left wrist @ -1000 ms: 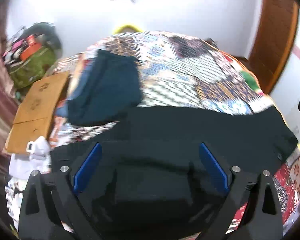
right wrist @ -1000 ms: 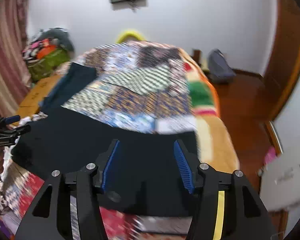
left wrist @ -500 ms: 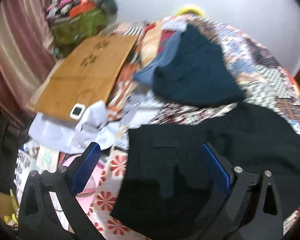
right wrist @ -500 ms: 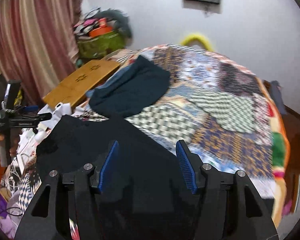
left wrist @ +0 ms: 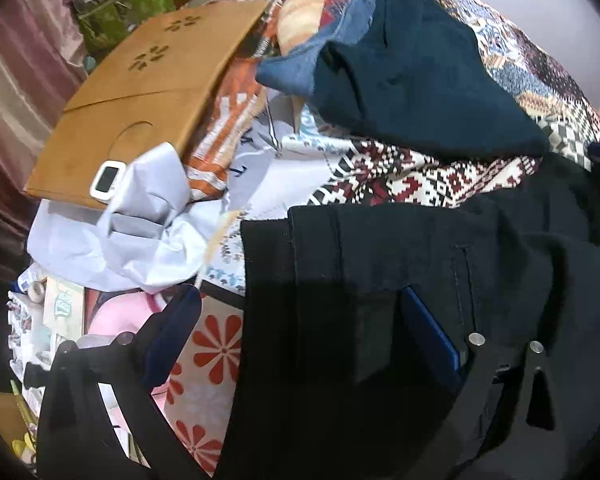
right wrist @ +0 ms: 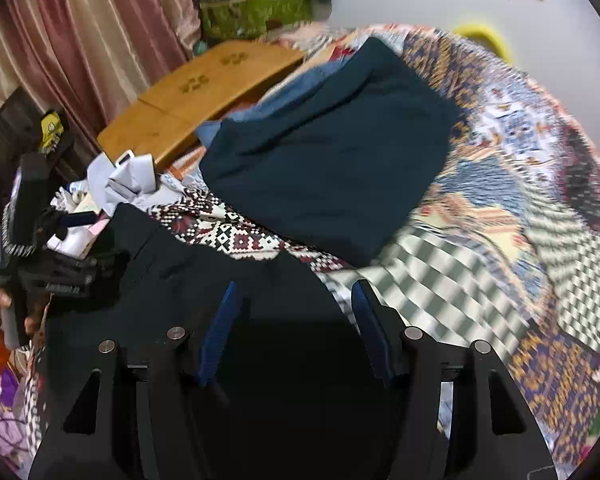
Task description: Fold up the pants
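Observation:
Black pants (left wrist: 400,264) lie spread flat across the patchwork bed, waistband end towards the left. My left gripper (left wrist: 300,320) hangs open over the waistband corner. Its left finger is off the cloth's edge and its right finger is over the black fabric, so nothing is pinched. In the right wrist view the same pants (right wrist: 204,264) run under my right gripper (right wrist: 296,320). Its jaws are closing, with black cloth below and between the blue pads (right wrist: 220,332) but not pressed. The left gripper (right wrist: 40,264) shows at that view's left edge, held by a hand.
A folded dark teal garment (right wrist: 332,168) lies on a blue one (left wrist: 296,68) just beyond the pants. A wooden lap table (left wrist: 148,88), crumpled white cloth (left wrist: 140,232) and a small white device (left wrist: 106,180) crowd the bed's left side. A green bag (right wrist: 256,12) and a curtain (right wrist: 80,32) stand behind.
Both grippers have swung left and lower, from the far end of the pants towards the waistband end. The lap table and the teal garment now fill more of both views.

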Available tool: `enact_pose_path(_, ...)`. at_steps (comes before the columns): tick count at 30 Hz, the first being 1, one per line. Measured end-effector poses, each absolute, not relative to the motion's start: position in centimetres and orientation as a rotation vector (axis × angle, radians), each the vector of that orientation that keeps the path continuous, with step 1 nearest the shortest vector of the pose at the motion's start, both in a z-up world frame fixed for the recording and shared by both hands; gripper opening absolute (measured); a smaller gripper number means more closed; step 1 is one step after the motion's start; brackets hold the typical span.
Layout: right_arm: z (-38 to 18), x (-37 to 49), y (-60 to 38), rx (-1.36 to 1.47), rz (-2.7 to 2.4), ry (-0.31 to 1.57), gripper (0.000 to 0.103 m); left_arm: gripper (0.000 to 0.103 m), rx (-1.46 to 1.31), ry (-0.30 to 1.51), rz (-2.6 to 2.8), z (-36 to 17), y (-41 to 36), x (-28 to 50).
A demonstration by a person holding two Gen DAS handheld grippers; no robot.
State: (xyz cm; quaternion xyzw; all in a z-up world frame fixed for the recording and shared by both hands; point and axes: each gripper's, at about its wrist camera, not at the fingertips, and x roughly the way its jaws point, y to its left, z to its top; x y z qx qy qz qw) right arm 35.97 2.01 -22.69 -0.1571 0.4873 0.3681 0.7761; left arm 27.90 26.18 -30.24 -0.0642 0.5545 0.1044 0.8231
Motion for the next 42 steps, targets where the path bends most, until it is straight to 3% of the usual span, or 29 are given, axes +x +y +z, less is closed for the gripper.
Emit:
enact_pose_path(6,-26.5,38.2,4.8,-0.357,0.795,1.188,0.017,0.103,-0.097,1.164,0.219,-31.1,26.5,27.5)
enact_pose_path(18,-26.1,35.9,5.9,-0.529,0.671,0.994,0.006,0.101,-0.079,1.151,0.355,-30.9,28.4,25.2)
enact_pose_path(20,-24.7,35.9,5.2,-0.529,0.611,0.951,0.006,0.094,-0.097,1.145,0.378,-29.9,28.6,24.6)
enact_pose_path(26,-19.1,33.9,0.5,-0.385,0.658,0.922,0.008,0.093,-0.250,1.066,0.299,-24.7,28.8,20.5)
enact_pose_path(31,-17.0,29.7,-3.0,-0.351,0.698,0.895,0.035,0.093,-0.358,1.069,0.252,-23.5,28.0,17.4)
enact_pose_path(42,-19.6,22.3,-10.0,-0.373,0.668,0.909,0.039,0.093,-0.615,1.188,0.178,-26.8,26.3,13.7)
